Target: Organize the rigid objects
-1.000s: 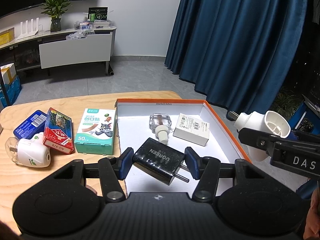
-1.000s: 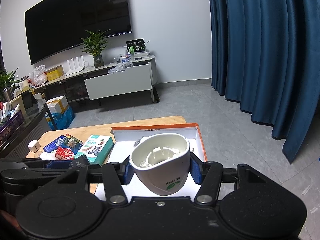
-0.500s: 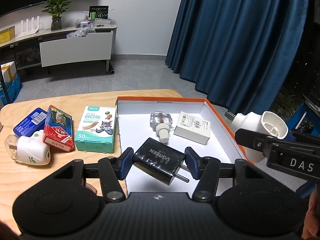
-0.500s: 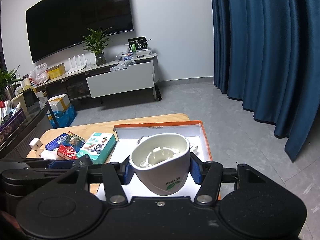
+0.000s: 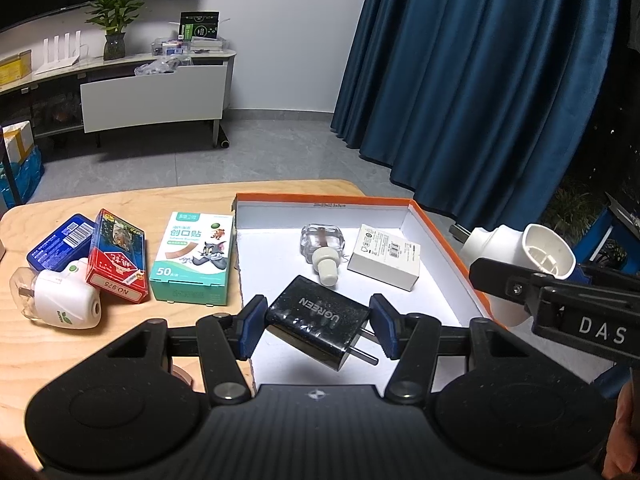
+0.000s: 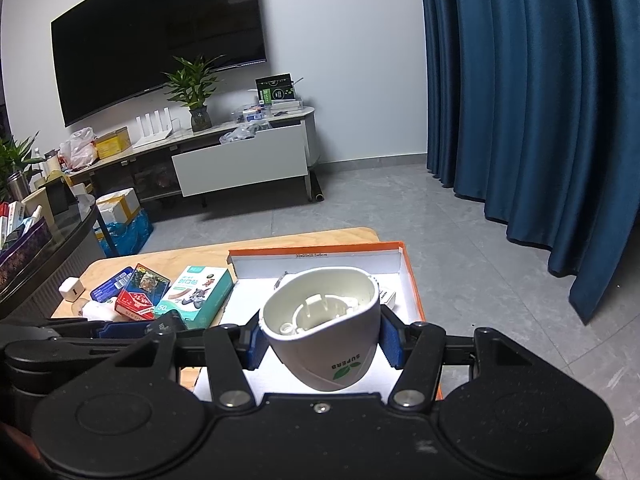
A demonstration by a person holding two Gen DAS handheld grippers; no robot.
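Note:
My left gripper (image 5: pixel 318 326) is shut on a black UGREEN charger (image 5: pixel 312 316), held tilted above the near part of an orange-rimmed white tray (image 5: pixel 320 200). My right gripper (image 6: pixel 320 338) is shut on a white plug-in device (image 6: pixel 332 364) with a green leaf mark, its hollow end facing away. That device (image 5: pixel 516 248) hangs over the tray's right rim. In the tray lie a clear bottle with a white cap (image 5: pixel 322 244) and a small white box (image 5: pixel 384 258).
Left of the tray on the wooden table (image 5: pixel 120 352) sit a green plaster box (image 5: pixel 192 258), a red card pack (image 5: pixel 116 256), a blue tin (image 5: pixel 60 242) and a second white plug-in device (image 5: pixel 60 300). A small white cube (image 6: pixel 71 289) stands near the table's far left edge.

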